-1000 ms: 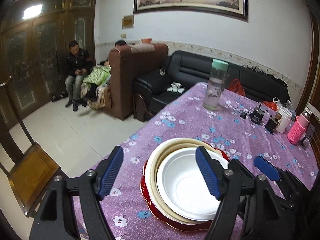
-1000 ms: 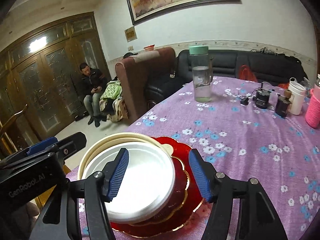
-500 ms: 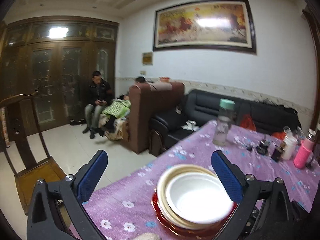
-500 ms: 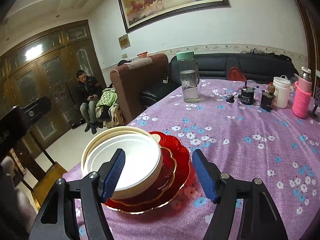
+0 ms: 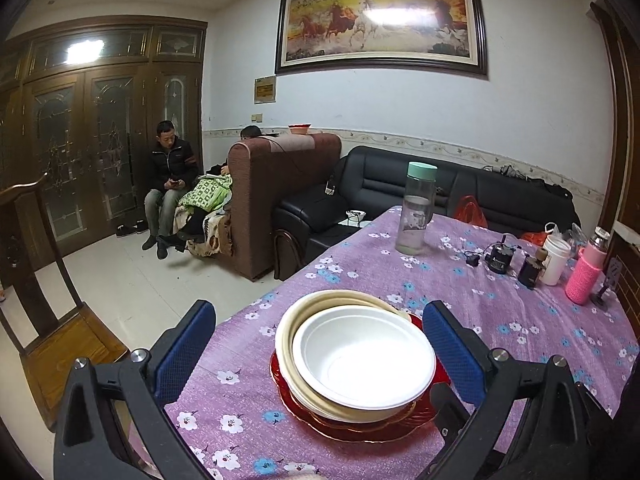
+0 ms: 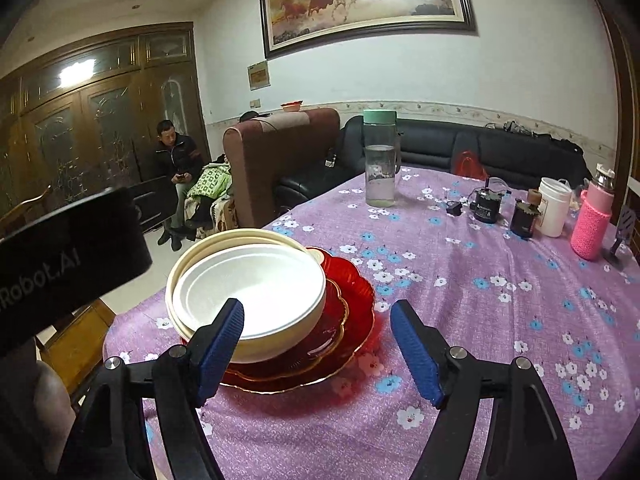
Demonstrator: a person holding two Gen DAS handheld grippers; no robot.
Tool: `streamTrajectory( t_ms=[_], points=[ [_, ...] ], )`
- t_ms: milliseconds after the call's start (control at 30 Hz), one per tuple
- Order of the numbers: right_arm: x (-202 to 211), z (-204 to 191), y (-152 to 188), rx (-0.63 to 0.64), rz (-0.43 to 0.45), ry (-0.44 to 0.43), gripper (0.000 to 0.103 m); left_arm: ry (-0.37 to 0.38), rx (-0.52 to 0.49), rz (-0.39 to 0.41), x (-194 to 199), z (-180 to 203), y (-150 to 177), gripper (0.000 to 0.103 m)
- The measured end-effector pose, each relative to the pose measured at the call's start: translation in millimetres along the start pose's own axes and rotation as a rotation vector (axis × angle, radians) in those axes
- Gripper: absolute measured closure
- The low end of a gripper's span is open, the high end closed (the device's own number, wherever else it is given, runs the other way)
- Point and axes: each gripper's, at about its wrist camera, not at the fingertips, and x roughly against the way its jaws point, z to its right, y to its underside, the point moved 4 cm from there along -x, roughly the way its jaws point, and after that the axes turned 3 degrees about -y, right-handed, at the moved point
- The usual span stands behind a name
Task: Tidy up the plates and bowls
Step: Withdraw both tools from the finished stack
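At near corner of surface (image 5: 500,320), under purple flowered cloth: white bowl (image 5: 362,360) nested in cream bowl (image 5: 316,304), both on red plates (image 6: 352,304) with gold rims. Left gripper (image 5: 320,352) fingers spread fully wide, straddling stack, pads clear of both bowls. Right gripper (image 6: 316,344) fingers opening, nothing pressed between them; left pad overlaps white bowl's rim in view, contact unclear. Farther back: clear bottle (image 6: 380,160) with green cap, white cup (image 6: 554,208), pink sleeved flask (image 6: 592,220).
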Motion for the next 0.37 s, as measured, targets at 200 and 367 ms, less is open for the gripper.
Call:
streamTrajectory(
  t_ms=[200, 367],
  points=[
    [2.0, 16.2, 4.9, -0.026, -0.012, 0.023, 0.022, 0.008, -0.026, -0.013, -3.1, 15.9, 4.4, 0.000],
    [9.5, 64.1, 14.2, -0.150, -0.042, 0.097, 0.022, 0.074, -0.086, -0.038, 1.4, 43.2, 7.9, 0.000]
  ],
)
